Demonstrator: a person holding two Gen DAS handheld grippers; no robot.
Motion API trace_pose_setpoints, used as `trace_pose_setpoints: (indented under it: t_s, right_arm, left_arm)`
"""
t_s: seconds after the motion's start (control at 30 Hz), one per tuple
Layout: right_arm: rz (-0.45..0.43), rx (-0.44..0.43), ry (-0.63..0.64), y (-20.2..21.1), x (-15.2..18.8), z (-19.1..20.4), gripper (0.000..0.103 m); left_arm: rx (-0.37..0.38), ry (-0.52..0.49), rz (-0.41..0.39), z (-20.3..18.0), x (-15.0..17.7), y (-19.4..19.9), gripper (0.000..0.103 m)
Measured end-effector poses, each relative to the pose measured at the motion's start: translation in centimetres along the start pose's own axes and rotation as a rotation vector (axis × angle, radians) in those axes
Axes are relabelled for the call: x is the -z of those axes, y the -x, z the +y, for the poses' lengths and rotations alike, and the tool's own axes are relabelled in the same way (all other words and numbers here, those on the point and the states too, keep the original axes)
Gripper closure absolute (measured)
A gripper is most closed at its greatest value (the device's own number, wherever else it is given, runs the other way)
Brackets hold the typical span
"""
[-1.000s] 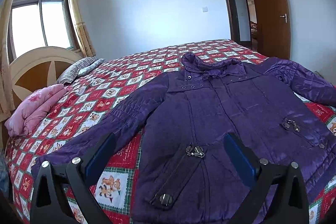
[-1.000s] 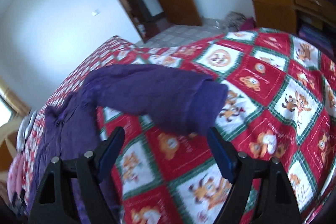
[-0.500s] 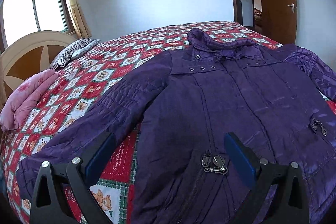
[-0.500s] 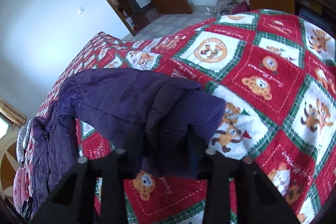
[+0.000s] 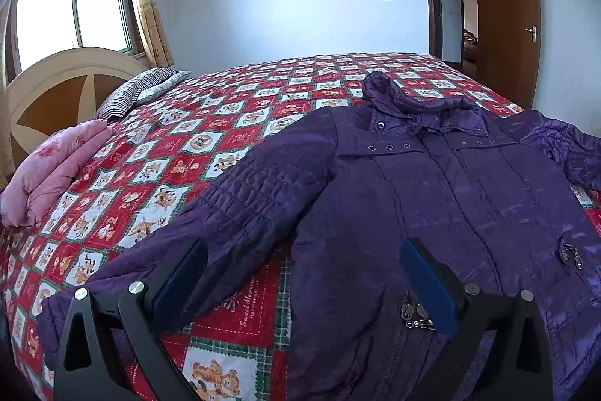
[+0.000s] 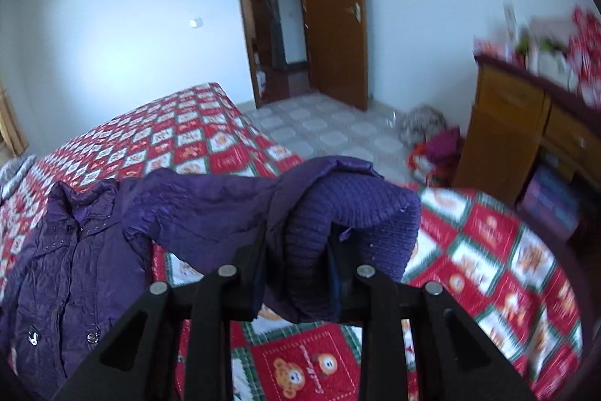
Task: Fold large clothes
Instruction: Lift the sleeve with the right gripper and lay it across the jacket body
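Note:
A purple padded jacket lies front up on the bed, collar toward the far side. My left gripper hangs open above the jacket's lower left side, between its body and its left sleeve, with nothing between the blue pads. In the right wrist view my right gripper is shut on the knitted cuff of the jacket's right sleeve, lifted off the quilt. The sleeve drapes back to the jacket body at the left.
A red, white and green bear-print quilt covers the bed. A folded pink blanket and a striped pillow lie by the headboard. A wooden dresser, clothes on the floor and an open door lie past the bed.
My right gripper closed on the sleeve cuff and lifted it off the quilt, its view rolling level. My left gripper moved in over the jacket, staying open.

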State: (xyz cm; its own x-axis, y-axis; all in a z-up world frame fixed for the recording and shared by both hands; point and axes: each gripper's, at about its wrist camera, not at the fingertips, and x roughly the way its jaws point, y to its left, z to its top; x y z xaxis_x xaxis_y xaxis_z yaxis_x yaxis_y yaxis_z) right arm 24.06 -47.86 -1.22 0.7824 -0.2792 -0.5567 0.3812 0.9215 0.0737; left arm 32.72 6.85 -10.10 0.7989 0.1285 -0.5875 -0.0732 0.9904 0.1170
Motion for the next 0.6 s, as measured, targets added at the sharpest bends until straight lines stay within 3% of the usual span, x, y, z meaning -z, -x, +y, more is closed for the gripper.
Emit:
trace_pose_setpoints:
  t_s: [0.3,0.6]
  right_arm:
    - [-0.138,-0.101,0.274,3.7,-1.6,12.3,0.074]
    - [-0.243,-0.225,0.597,6.1,1.5,26.5,0.074]
  left_arm:
    - [-0.049,0.024,0.007,2.7,-1.4,-1.7,0.001]
    - [-0.083,0.052,0.024,5.3,-1.0,-2.1,0.001]
